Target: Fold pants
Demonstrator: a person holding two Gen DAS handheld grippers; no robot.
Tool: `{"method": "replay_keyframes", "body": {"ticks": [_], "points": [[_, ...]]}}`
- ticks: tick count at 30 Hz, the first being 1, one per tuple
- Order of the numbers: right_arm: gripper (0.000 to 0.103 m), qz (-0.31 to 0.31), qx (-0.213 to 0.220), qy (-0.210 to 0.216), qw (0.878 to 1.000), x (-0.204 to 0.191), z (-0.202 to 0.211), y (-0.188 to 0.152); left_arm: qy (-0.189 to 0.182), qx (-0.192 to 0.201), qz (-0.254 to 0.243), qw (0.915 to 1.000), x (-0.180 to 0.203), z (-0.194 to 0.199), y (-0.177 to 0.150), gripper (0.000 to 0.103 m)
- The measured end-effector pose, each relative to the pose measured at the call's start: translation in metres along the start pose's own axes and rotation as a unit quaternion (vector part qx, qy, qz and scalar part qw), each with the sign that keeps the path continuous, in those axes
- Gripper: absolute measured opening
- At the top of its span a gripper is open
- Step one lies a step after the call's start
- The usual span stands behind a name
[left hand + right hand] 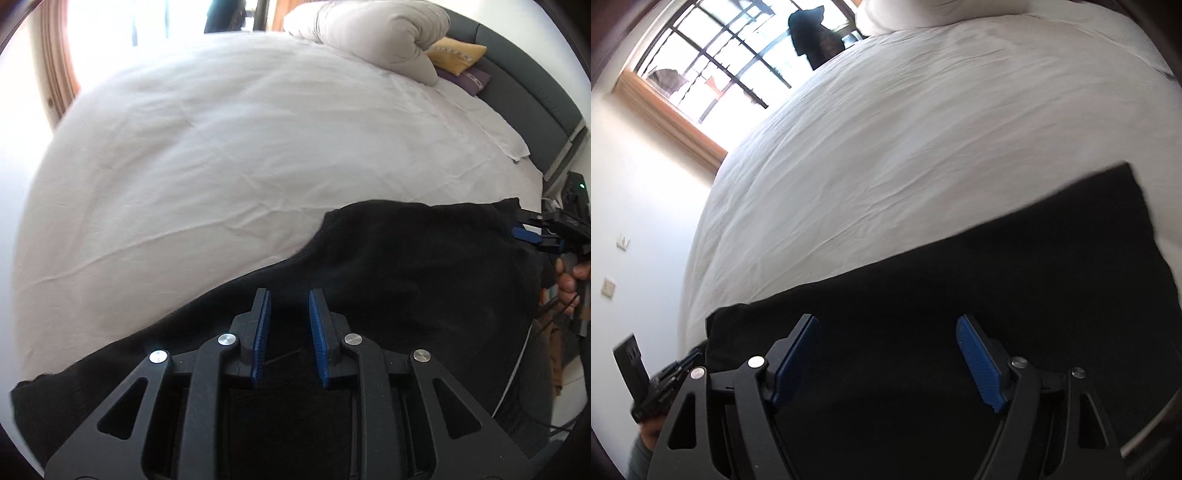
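— Where are the black pants (388,266)?

— Spread along the near edge of the white bed sheet (229,155), directly under both grippers. The left gripper (290,299) hangs over the middle of the dark cloth; the right gripper (886,325) hangs over it too, nearer one end.

— And the jaws?

— The left stand a narrow gap apart, with nothing pinched between the blue pads (261,332). The right stand wide apart, gripping nothing; whether their tips touch the fabric I cannot tell.
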State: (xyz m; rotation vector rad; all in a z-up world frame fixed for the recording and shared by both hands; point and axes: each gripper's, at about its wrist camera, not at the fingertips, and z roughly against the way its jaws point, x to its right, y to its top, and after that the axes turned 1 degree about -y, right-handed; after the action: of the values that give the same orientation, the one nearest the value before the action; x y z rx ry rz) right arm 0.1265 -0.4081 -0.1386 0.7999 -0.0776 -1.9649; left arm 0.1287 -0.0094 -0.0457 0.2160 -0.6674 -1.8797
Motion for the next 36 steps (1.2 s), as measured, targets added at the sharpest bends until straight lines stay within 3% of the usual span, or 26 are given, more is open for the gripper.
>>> {"method": "replay_keyframes", "body": {"ticks": [2,4,6,7,8,10,13,14,17,20,22,24,29,33,36], "points": [[0.085,0.003,0.007,0.058,0.998,0.008,0.023,-0.018,0.013,0.012,0.004,0.9998,-0.009,0.019,-0.016,0.021],[0.087,0.027,-0.014,0.075,0.997,0.003,0.026,-0.034,0.03,0.011,0.013,0.9994,-0.016,0.028,-0.029,0.021],[0.087,0.047,-0.04,0.061,0.996,0.001,0.011,-0.048,0.045,-0.007,0.034,0.9984,-0.036,0.023,-0.052,0.021],[0.086,0.042,-0.048,0.039,0.997,0.015,0.006,-0.055,0.031,-0.004,0.045,0.9985,-0.04,0.024,-0.057,0.021],[0.077,0.028,-0.039,0.046,0.998,0.029,0.007,-0.056,0.003,0.014,0.06,0.9981,-0.051,0.027,-0.065,0.021],[0.068,-0.024,-0.014,0.071,0.997,0.058,0.015,-0.052,-0.002,0.016,0.076,0.997,-0.058,0.03,-0.064,0.021],[0.073,-0.069,0.018,0.002,0.997,0.078,0.038,-0.039,0.043,0.024,0.065,0.9967,-0.049,0.051,-0.06,0.021],[0.076,-0.072,0.022,-0.017,0.997,0.079,0.046,-0.038,0.034,0.035,0.057,0.9972,-0.044,0.061,-0.062,0.021],[0.085,-0.056,0.03,0.049,0.997,0.071,0.063,-0.04,0.033,0.032,0.056,0.9974,-0.035,0.064,-0.067,0.021],[0.086,-0.034,0.009,0.044,0.998,0.07,0.055,-0.053,0.041,0.004,0.066,0.997,-0.039,0.044,-0.085,0.021],[0.084,-0.058,-0.009,0.033,0.998,0.093,0.05,-0.063,0.034,0.013,0.075,0.9965,-0.043,0.045,-0.094,0.021],[0.08,-0.067,0.001,0.035,0.997,0.103,0.054,-0.072,0.039,0.013,0.074,0.9964,-0.044,0.049,-0.099,0.021],[0.081,-0.079,-0.042,-0.1,0.991,0.125,0.076,-0.094,0.061,-0.003,0.063,0.9961,-0.038,0.057,-0.1,0.021],[0.081,-0.021,0.019,-0.006,1.0,0.078,0.107,-0.086,0.06,0.014,0.053,0.9967,-0.031,0.074,-0.097,0.021],[0.082,0.029,0.007,0.085,0.996,0.031,0.089,-0.077,0.071,0.005,0.054,0.996,-0.027,0.066,-0.098,0.021]]}}
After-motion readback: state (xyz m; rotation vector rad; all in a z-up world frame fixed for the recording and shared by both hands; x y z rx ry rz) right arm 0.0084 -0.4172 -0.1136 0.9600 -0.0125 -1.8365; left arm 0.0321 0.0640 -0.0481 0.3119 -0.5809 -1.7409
